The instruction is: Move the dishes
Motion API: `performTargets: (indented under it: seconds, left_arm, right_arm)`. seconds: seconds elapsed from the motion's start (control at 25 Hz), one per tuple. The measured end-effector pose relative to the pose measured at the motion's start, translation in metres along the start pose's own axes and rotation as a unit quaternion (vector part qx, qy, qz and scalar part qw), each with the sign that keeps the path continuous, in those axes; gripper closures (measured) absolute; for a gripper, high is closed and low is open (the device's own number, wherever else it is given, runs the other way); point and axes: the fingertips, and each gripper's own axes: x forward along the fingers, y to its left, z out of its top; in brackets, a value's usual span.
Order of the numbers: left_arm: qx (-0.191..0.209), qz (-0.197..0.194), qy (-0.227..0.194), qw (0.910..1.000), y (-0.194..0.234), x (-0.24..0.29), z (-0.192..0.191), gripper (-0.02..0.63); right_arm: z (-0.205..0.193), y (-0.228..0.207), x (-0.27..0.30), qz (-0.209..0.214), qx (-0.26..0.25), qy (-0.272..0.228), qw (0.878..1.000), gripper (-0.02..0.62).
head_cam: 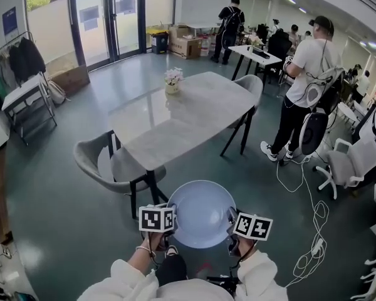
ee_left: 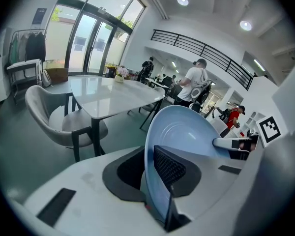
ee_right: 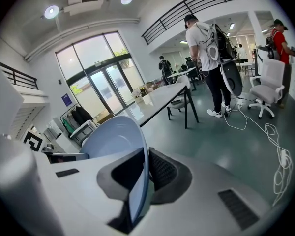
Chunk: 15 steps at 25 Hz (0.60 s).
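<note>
One marble bench (head_cam: 188, 115) on green office floor (head_cam: 62, 187), one flowerpot (head_cam: 172, 80) on it, two chairs (head_cam: 113, 165) beside. One plate (head_cam: 202, 213), clenched by left gripper (head_cam: 170, 222) and right gripper (head_cam: 232, 222).

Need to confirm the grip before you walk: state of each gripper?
Left gripper: shut on the blue plate, left rim.
Right gripper: shut on its right rim.
</note>
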Motion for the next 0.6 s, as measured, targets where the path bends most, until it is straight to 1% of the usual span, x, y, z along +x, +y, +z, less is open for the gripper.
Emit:
performTargets:
  seconds: [0.24,0.6]
  left_arm:
    - [0.006,-0.009,0.005,0.9999,0.003,0.024,0.018,0.565]
    - [0.011,-0.023,-0.006,0.9997,0.0,0.081,0.084,0.564]
  right_arm:
    - [0.01,-0.011,0.018,-0.007,0.011,0.0,1.0,0.512]
    - [0.078,-0.033,0.06,-0.012,0.01,-0.016,1.0,0.512]
